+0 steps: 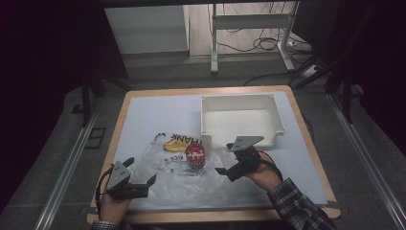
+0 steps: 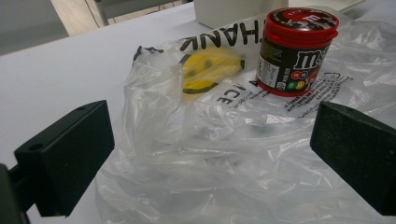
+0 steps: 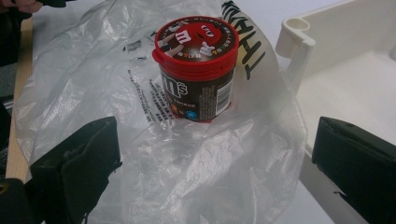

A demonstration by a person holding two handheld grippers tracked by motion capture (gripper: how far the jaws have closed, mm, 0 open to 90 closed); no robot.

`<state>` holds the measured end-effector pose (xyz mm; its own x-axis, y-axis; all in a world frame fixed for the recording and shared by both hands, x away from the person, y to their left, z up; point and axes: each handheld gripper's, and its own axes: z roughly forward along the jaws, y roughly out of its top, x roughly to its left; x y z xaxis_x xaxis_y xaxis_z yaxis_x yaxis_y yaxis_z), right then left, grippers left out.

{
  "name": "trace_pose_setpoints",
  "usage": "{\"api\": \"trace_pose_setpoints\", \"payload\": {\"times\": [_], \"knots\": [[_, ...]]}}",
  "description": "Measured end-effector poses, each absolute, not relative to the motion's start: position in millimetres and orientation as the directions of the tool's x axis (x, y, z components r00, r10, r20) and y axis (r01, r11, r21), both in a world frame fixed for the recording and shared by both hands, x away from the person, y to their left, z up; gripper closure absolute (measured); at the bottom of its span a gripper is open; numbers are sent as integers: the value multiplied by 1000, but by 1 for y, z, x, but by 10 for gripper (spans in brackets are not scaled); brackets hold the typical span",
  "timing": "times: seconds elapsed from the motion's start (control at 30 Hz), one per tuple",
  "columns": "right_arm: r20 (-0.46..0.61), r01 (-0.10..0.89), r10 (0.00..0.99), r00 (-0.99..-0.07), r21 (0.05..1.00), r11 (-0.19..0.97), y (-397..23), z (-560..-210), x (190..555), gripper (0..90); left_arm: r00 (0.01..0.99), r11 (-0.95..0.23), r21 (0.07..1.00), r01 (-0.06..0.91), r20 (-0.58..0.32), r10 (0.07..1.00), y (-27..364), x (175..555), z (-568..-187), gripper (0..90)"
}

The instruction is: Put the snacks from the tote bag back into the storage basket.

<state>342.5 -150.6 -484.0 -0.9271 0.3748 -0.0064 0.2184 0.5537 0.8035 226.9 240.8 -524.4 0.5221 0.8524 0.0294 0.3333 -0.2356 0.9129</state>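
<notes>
A red-lidded brown candy tub (image 1: 195,157) (image 2: 295,50) (image 3: 197,67) stands upright on a clear plastic bag (image 1: 177,172) (image 2: 224,140) (image 3: 154,154) printed with black letters and a yellow smiley. My left gripper (image 1: 140,178) (image 2: 210,163) is open at the bag's near left corner, its jaws wide apart over crumpled plastic. At the bag's right side my right gripper (image 1: 228,159) (image 3: 215,172) is open too, with bag film between its spread jaws and the tub just ahead.
A white rectangular bin (image 1: 277,122) (image 3: 345,56) stands at the back right of the white table (image 1: 153,112), close to the right gripper. The wooden table edge (image 1: 210,215) runs along the near side. Dark floor and a desk frame lie beyond.
</notes>
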Motion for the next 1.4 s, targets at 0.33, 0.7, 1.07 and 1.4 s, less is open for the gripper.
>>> {"api": "trace_pose_setpoints", "payload": {"times": [0.33,0.7,1.07,1.4], "knots": [[7,232,364,-931,782,579,-139,-485,346,13,521,-235,913,333,30,853,241,227,-524,0],[27,254,370,-929,772,582,-130,-486,352,13,520,-236,913,334,31,854,241,228,-525,0],[9,254,370,-929,742,620,-112,-487,354,14,520,-236,913,334,30,854,241,228,-525,0],[2,260,365,-931,705,660,-93,-490,358,17,520,-234,913,334,29,853,241,228,-525,0]]}}
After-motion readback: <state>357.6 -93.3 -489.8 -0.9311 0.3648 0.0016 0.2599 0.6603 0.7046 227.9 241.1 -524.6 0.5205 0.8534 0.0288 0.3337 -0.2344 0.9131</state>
